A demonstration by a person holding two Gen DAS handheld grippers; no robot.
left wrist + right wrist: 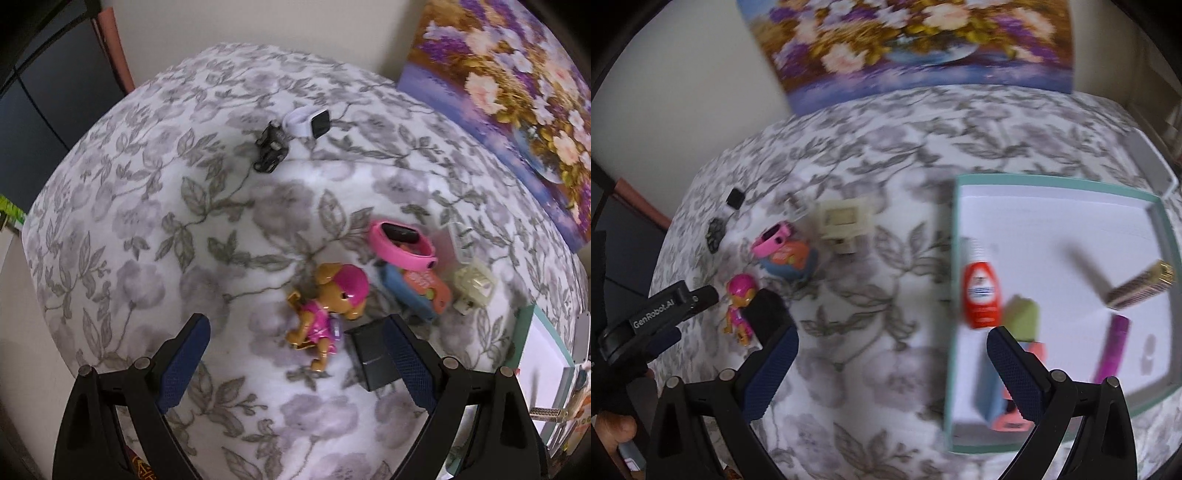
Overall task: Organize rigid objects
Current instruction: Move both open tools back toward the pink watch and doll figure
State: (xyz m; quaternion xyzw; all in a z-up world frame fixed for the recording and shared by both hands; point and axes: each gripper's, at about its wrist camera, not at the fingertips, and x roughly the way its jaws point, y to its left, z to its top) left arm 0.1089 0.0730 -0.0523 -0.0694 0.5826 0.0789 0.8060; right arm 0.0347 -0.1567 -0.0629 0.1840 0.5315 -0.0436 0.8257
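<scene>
The left gripper [295, 354], its black plastic arms faced with dark-blue textured pads, is spread wide above a grey floral-print cloth [147, 229] that looks soft and plush. Between the fingers lies a glossy plastic toy puppy in a pink cap and pink vest [328, 306], on its side, with a small dark rectangular block [371, 360] just beside the right finger. Beyond them a smooth pink rubbery wristband [404, 245] rests on a blue-and-orange plastic toy [421, 291], beside a cream boxy plastic piece [474, 284]. Farther back sit a small black toy car [271, 147] and a white-strapped watch with a square dark face [306, 120], touching. The right gripper [890, 373] is likewise spread wide, empty, hovering at the edge of a shallow white tray with a teal rim [1161, 210] that holds a red tube [980, 295], a green block [1023, 317], a purple stick [1112, 350] and a speckled gold-capped cylinder [1137, 290].
</scene>
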